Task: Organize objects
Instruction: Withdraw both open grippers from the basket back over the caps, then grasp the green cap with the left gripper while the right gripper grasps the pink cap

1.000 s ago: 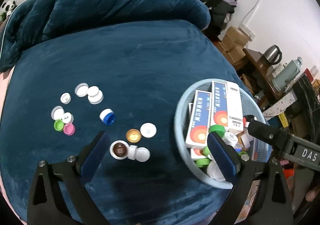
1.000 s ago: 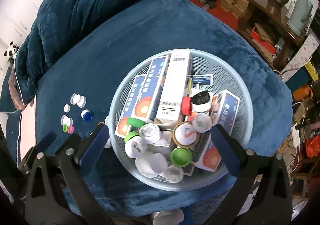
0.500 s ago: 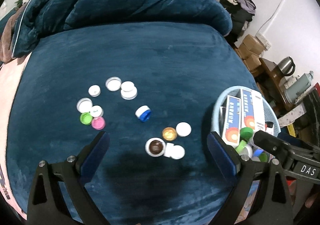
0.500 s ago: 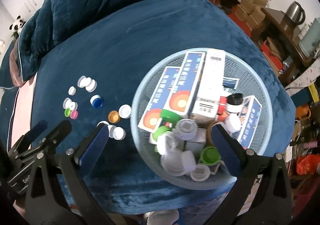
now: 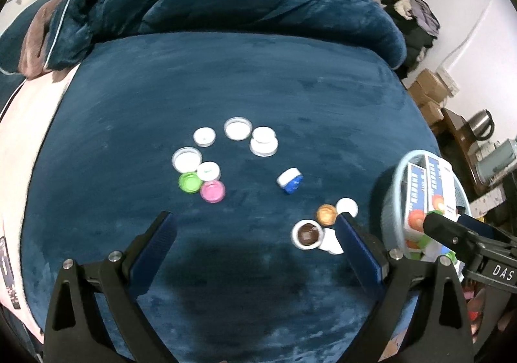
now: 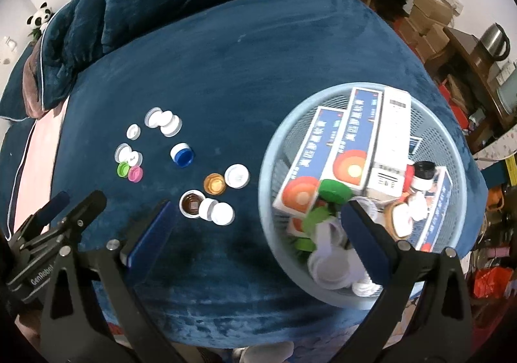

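my left gripper hangs wide open over the blue blanket, holding nothing. my right gripper is spread just as wide and empty too, one finger above the pale blue basket. the basket holds medicine boxes and assorted caps. left of the basket, loose on the blanket, lie a brown-centred cap, an orange cap, a blue cap, and further left a green cap touching a pink cap.
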{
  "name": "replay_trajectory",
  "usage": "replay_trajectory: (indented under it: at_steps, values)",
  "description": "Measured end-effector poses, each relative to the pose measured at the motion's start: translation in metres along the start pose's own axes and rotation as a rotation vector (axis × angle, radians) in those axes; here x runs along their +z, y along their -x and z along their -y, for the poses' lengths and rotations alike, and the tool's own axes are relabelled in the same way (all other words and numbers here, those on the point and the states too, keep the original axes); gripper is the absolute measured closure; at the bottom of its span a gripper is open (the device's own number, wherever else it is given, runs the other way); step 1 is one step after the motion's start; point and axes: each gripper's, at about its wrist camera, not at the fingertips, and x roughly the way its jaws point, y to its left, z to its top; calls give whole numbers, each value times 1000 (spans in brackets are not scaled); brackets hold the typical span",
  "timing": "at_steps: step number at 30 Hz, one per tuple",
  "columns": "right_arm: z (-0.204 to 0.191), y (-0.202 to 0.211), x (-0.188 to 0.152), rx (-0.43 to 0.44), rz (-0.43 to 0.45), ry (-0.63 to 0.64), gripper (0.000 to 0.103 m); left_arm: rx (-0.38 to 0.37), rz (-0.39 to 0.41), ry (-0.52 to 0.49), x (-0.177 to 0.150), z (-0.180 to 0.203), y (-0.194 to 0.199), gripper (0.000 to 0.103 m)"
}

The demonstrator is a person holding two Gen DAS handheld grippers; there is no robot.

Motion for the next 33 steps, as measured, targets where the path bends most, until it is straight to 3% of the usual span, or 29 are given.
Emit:
replay_trajectory:
  at_steps: [14,25,33]
  values:
    - [-50,-35,3,10,-50,110,0,80,-36,148,-5,-82,-24,4]
    - [-102,-78,5,15,-75,266,0,117,-75,222,-9,-119,-58,4]
    - [-149,-118,-1,47,-88,418,0,191,-96,263,-15,-152,-77,4]
